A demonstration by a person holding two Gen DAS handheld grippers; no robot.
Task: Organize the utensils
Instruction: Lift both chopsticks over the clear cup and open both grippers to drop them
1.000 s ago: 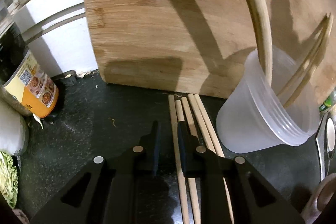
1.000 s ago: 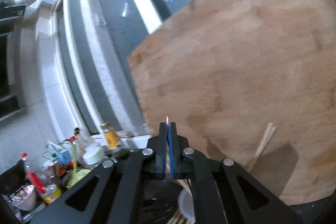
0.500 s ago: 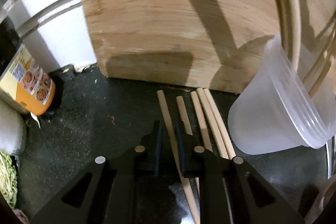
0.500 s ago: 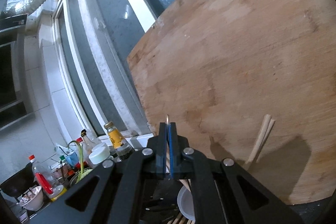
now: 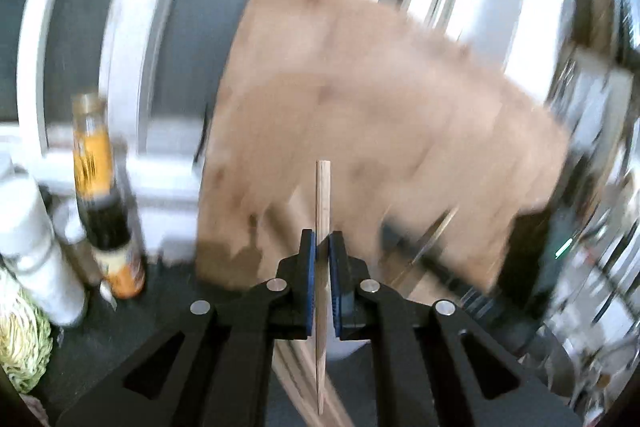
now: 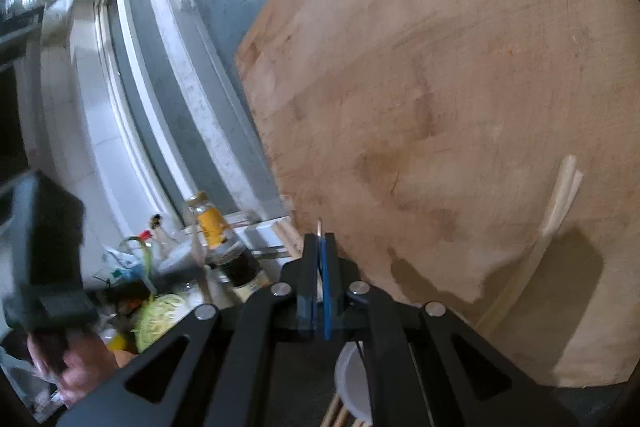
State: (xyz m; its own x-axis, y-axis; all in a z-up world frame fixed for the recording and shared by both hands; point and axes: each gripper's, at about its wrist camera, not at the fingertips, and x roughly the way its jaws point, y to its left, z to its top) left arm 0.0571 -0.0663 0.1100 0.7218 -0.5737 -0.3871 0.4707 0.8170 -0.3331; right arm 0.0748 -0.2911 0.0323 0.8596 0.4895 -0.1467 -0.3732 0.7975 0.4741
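Chopsticks are what I'm sorting, in front of the big wooden cutting board [image 6: 460, 107] leaning at the window. Below it stands the white plastic cup [image 6: 352, 379], with two sticks [image 6: 560, 195] already in it, I judge. My left gripper [image 5: 323, 247] is clenched on one chopstick [image 5: 322, 203], lifted upright. My right gripper [image 6: 319, 247] pinches another's tip [image 6: 319, 225]. More loose sticks [image 5: 304, 371] wait on the dark counter.

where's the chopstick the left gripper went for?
Left wrist view: the chopstick is pinched between the left gripper pads, lifted and pointing up in front of the wooden cutting board, with the other chopsticks on the counter below.
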